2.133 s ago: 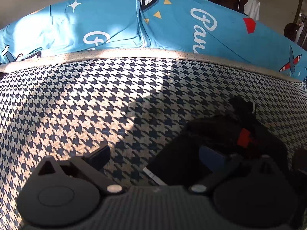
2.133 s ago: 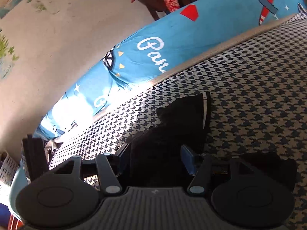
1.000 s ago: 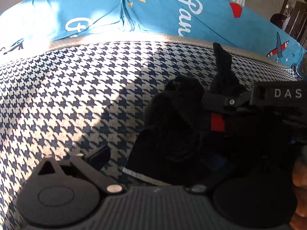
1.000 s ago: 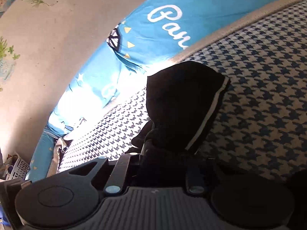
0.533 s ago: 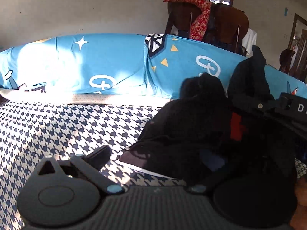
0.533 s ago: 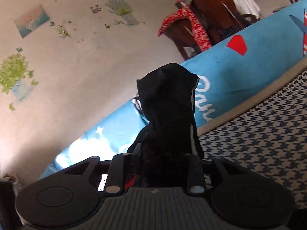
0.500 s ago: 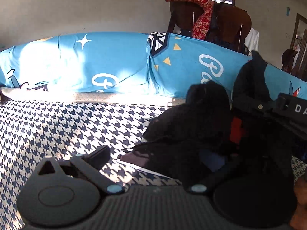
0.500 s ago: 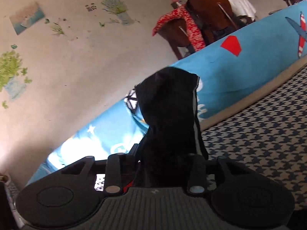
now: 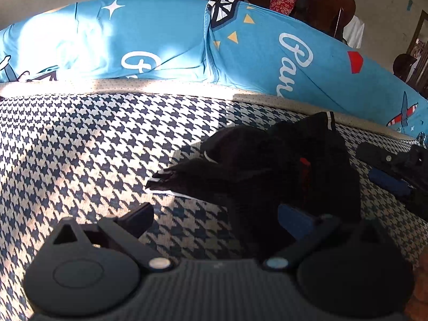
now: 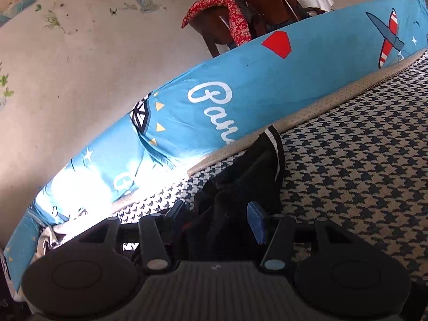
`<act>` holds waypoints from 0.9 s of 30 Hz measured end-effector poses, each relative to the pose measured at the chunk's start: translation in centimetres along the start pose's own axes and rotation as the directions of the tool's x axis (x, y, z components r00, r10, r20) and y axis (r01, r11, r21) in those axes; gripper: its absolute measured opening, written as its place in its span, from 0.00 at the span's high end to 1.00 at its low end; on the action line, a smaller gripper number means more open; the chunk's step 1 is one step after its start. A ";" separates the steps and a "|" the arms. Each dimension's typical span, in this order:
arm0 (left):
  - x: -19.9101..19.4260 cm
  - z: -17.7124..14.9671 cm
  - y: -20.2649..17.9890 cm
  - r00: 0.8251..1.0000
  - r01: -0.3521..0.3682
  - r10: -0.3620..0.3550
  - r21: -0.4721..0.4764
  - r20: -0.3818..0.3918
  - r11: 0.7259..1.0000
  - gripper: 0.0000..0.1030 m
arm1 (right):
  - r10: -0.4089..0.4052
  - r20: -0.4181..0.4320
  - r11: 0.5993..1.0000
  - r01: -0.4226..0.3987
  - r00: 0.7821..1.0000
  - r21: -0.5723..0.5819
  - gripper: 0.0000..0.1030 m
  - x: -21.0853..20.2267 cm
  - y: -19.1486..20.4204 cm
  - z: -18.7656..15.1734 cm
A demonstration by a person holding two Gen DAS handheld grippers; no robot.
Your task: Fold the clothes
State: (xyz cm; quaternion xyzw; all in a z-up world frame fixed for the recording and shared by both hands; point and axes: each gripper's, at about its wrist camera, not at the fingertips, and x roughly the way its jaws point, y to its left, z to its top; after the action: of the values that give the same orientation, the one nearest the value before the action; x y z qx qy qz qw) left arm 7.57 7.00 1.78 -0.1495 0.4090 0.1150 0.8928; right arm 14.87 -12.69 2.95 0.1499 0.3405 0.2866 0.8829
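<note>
We've got both the left gripper (image 9: 214, 218) and right gripper (image 10: 218, 215) spread apart around the crumpled black white-trimmed garment (image 9: 270, 160) — before clamping we'd each find a clean edge just ahead of the fingers, not a bunch.

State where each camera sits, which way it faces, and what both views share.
Left wrist: sits on the left gripper, faces across the checked cover to the blue cushions; its open fingers and the right gripper show.
Right wrist: sits on the right gripper, faces along the cover toward the wall; its open fingers straddle the garment.
Shared: the black garment, cushions, cover.
</note>
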 end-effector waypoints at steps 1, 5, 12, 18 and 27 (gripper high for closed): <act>0.1 -0.1 -0.1 1.000 -0.004 0.004 -0.001 -0.006 1.000 0.00 | 0.006 -0.013 1.000 -0.006 1.000 -0.023 0.50 -0.2 0.0 -0.2; -0.2 0.0 0.0 1.000 -0.024 0.024 -0.007 0.007 1.000 0.00 | 0.062 -0.056 0.990 -0.069 0.996 -0.125 0.50 -1.4 0.5 -1.1; -0.1 0.7 1.4 0.999 -0.052 0.053 -0.067 0.013 0.996 0.00 | 0.166 -0.186 0.936 -0.214 0.968 -0.279 0.50 -2.5 2.5 -3.6; 0.2 0.8 1.4 0.999 -0.050 0.051 -0.066 0.004 0.997 0.00 | 0.150 -0.311 0.882 -0.269 0.939 -0.387 0.50 -2.0 4.4 -6.7; 0.2 0.7 1.3 0.999 -0.042 0.042 -0.060 0.003 0.997 0.00 | -0.009 -0.344 0.827 -0.186 0.939 -0.530 0.50 -0.2 4.7 -9.7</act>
State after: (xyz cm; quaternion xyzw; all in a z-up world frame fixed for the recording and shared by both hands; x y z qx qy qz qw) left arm 7.78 8.50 1.85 -0.1672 0.4066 0.1463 0.8862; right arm 6.21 -8.44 -1.79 -0.1472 0.3789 0.4353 0.8033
